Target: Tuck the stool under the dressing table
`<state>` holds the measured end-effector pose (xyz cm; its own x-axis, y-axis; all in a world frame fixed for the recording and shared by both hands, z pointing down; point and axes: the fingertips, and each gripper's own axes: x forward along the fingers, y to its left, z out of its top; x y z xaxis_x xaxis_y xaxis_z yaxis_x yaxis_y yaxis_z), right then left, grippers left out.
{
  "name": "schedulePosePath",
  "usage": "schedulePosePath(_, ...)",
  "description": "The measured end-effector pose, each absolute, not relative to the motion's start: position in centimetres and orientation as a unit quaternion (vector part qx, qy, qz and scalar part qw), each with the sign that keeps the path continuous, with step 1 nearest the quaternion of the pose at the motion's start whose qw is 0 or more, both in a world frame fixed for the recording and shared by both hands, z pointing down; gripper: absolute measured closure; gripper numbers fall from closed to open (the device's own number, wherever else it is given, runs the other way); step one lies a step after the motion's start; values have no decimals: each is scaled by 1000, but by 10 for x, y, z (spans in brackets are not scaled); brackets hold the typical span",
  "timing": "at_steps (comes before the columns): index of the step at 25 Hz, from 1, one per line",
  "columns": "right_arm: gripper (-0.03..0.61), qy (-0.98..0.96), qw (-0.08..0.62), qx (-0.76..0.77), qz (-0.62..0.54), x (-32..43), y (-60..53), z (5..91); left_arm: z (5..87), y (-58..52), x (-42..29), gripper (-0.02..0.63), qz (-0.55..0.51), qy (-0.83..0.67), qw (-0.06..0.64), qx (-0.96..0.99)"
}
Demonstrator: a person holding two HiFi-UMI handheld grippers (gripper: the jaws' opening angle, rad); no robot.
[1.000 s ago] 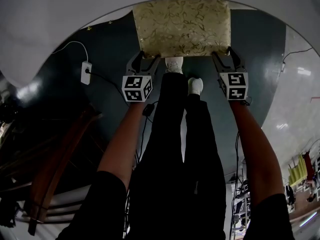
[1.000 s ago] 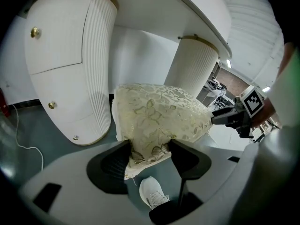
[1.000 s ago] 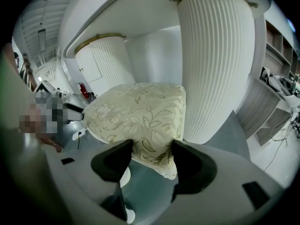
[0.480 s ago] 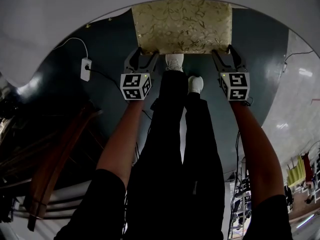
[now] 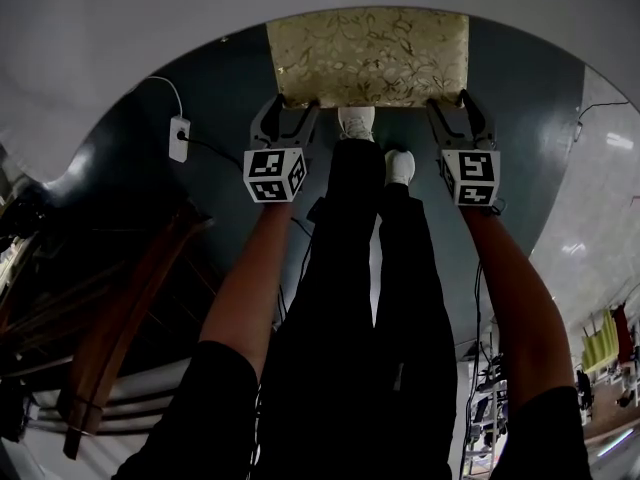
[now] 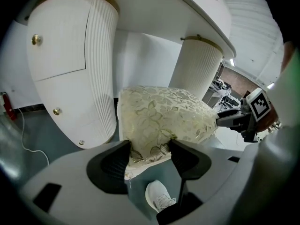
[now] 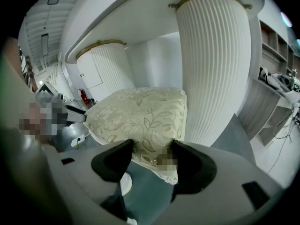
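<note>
Clamps the stool (image 5: 367, 56) by its two near cushion corners, one in the left hand-held gripper (image 5: 283, 110), one in the right hand-held gripper (image 5: 462, 108), likely for a straight, even push, seat partly under the dressing table (image 5: 120, 28).

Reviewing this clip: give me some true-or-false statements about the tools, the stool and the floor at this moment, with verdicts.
1. The left tool is shut on a near corner of the stool. True.
2. The right tool is open and clear of the stool. False: it is shut on the stool's other near corner.
3. The stool is plain red. False: its top is pale gold with a leaf pattern.
4. A white socket with a cable lies on the floor to the person's left. True.
5. The stool is wholly hidden under the table. False: most of its top shows in the head view.
</note>
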<state>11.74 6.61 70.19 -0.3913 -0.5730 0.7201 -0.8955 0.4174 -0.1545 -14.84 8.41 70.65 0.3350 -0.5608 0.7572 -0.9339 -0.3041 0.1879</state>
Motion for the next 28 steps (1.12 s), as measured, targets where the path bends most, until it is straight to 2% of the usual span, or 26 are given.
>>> schedulePosePath(9, 318, -791, 308, 453, 270, 114, 66, 700, 705, 85, -151, 333, 271, -490, 320, 764)
schedulePosePath(28, 318, -801, 272, 471, 251, 116, 65, 690, 697, 80, -150, 334, 267, -485, 317, 770)
